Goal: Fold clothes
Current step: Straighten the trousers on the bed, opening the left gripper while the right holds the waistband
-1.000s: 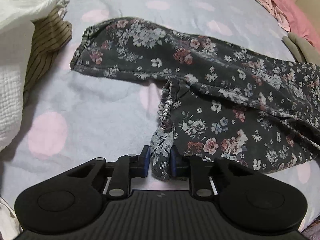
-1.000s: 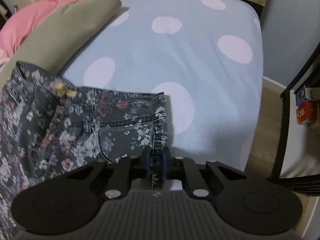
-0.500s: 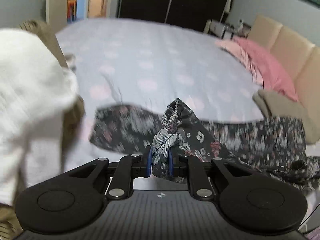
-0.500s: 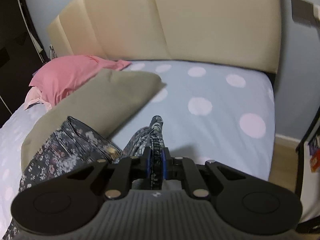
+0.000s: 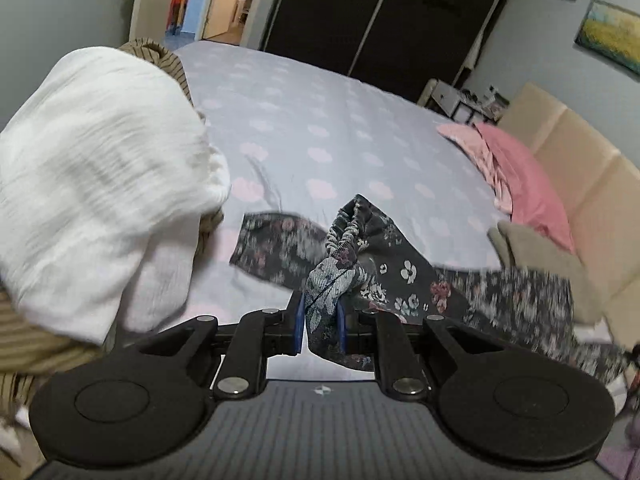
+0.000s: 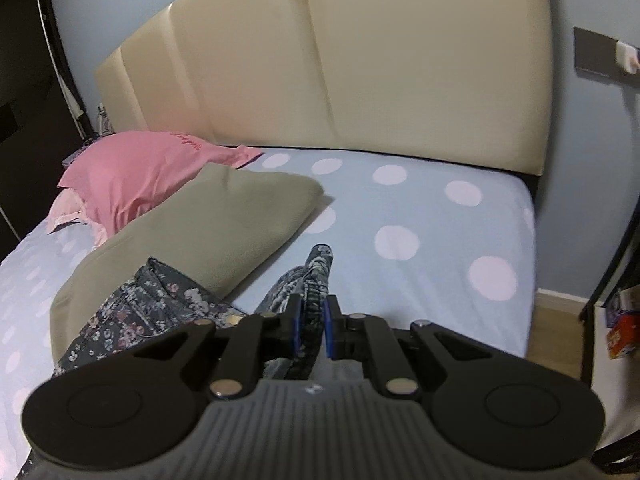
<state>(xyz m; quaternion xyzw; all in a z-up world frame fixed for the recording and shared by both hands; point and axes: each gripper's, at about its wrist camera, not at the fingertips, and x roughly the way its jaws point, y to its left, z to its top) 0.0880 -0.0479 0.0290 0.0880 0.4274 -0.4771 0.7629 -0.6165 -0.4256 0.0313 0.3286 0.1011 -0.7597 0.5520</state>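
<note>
Dark floral trousers (image 5: 400,276) hang lifted over the spotted bed (image 5: 304,128). My left gripper (image 5: 320,326) is shut on a gathered cuff of one leg, and the other leg trails to the left on the sheet. In the right wrist view my right gripper (image 6: 310,330) is shut on the waistband edge of the floral trousers (image 6: 132,320), which droop down to the left over the sheet. The cloth between the two grippers is blurred.
A heap of white and striped laundry (image 5: 92,200) rises at the left. A pink pillow (image 6: 152,172) and an olive pillow (image 6: 208,232) lie by the cream headboard (image 6: 340,68). The bed's right edge (image 6: 528,280) drops to the wooden floor, with a black frame beside it.
Both grippers have risen from the sheet and tilted upward, lifting the trousers off the bed. Each keeps its hold on the cloth.
</note>
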